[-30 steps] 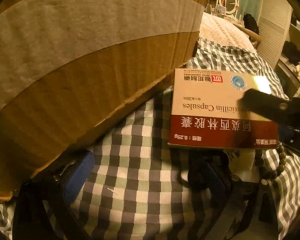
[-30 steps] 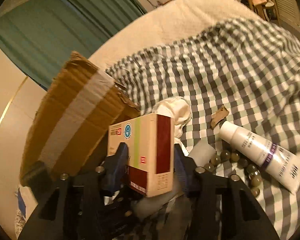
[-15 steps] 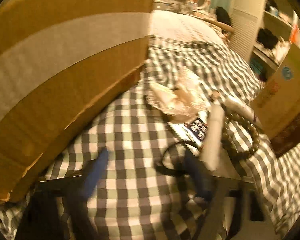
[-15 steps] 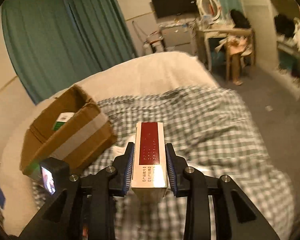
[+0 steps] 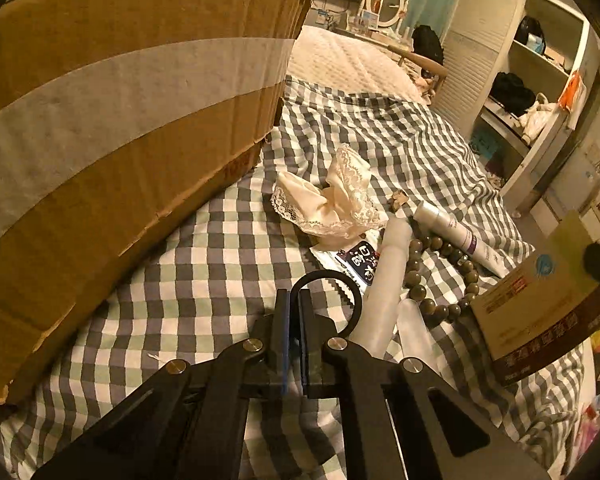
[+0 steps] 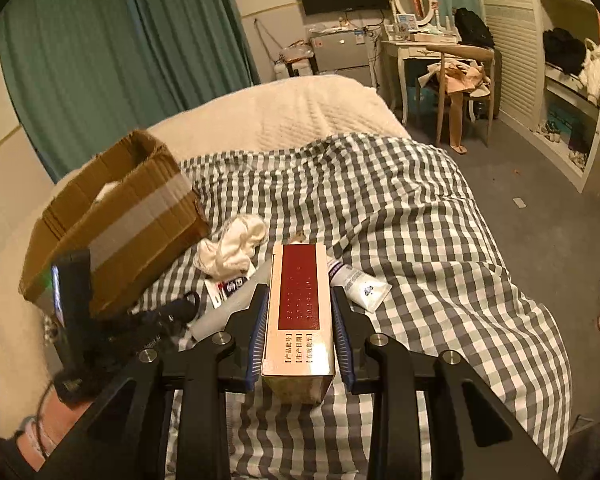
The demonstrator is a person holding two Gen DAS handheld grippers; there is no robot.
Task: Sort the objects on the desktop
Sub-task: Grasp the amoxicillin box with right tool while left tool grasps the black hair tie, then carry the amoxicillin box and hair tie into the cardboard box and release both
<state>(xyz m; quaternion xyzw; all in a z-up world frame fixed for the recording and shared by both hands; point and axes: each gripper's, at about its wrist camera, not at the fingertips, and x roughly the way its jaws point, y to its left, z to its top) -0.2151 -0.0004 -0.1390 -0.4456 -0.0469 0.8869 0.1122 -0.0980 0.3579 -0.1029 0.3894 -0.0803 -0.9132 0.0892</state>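
Where hidden leftward — box (image 6: 112,204) interior.

bed with a checked blanket (image 6: 420,220), and sitting on it: taped cardboard box (image 6: 112,216), lacy cream cloth (image 5: 332,200), bead string (image 5: 432,276), white tube (image 5: 456,236), sachet (image 5: 356,260).

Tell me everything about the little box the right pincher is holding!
The medicine box is a flat cardboard carton, cream-coloured with a dark red panel and small printed Chinese characters. It looks closed and undamaged. The right gripper clamps it between its jaws, blue pads pressed on both long sides, holding it lifted above the checkered blanket, pointing forward. In the left wrist view it shows a round blue logo. Nothing else touches it.
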